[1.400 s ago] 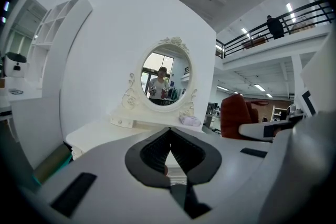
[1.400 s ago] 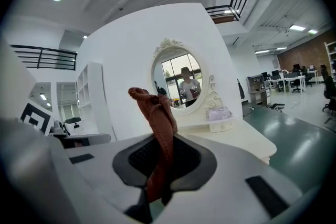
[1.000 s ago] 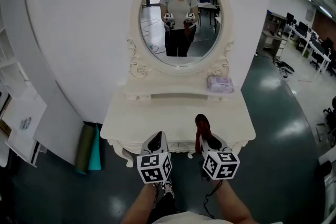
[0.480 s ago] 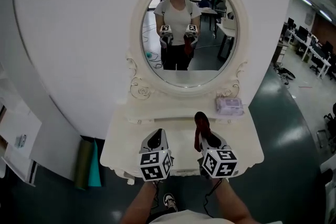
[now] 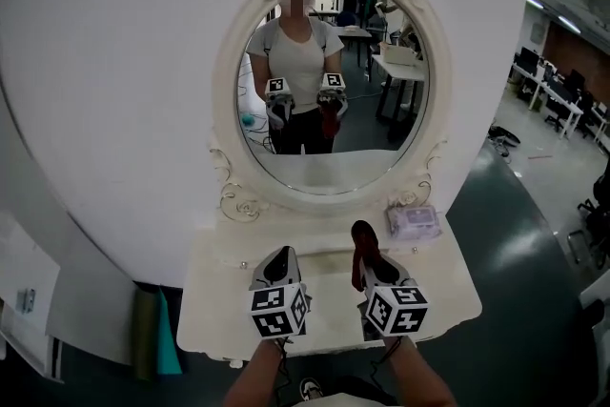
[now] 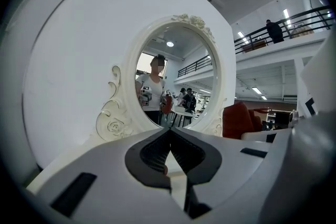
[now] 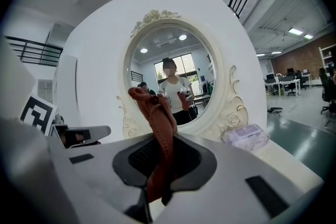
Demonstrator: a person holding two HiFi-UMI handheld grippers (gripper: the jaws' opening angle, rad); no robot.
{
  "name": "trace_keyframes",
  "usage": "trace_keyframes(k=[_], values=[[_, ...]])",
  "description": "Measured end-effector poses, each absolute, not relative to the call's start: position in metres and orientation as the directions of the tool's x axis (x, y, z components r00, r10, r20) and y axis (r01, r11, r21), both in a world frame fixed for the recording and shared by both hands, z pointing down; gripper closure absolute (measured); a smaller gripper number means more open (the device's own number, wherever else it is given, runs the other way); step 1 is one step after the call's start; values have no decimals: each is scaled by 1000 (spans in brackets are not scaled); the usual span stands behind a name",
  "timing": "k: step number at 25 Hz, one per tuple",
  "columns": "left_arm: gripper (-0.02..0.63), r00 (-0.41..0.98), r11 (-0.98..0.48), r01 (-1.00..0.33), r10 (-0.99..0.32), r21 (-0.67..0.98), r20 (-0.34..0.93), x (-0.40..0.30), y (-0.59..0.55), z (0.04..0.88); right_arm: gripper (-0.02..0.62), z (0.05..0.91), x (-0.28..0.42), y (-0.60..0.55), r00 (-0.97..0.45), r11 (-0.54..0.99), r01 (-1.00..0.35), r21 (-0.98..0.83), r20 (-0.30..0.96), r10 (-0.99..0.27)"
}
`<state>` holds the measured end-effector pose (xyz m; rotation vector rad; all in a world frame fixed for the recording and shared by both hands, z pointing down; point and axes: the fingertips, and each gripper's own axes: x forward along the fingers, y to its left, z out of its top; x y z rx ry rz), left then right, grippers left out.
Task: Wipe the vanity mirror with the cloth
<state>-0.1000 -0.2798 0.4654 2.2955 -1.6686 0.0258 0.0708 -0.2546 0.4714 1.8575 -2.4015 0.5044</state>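
Currently the right tool [image 5: 370, 264] clamps the red cloth [image 5: 362, 238] upright, the left tool [image 5: 279, 262] sits closed and empty, both facing the mirror [image 5: 381, 148].

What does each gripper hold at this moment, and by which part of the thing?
The right gripper pinches the red cloth near its lower end; the bunched top stands above the jaws. The left gripper is shut on nothing.

mirror [image 5: 329, 110] front: open | wipes pkt [image 5: 413, 222] rt-rear, maybe touching frame [image 5: 416, 195]
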Motion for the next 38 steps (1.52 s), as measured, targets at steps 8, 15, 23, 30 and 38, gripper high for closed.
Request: trace_keyframes(k=[8,15,23,30,38], values=[[595,331,-277,-930,-917,241,222,-92,-305,478,537,474,73,-288,-288,235,-948,-216,263,-921],[595,278,-253,-955,-945,155,172,-106,-346,431,537,429,59,-332,-392,355,-915,-194,214,-895],[595,302,-288,-945,-950,156,77,-131,-390,321,535,299,30,-381,-499,502,-865,21,85,-862],[595,259,-260,-963,-966,76,-13,-147,-418,230,537,192,4,-419,-447,416,-833,364,0,-894],[595,198,-201,-979,-978,34,-64,-169,-441,182,537,79,-36,-442,-299,96,-729,678,-189,-935]])
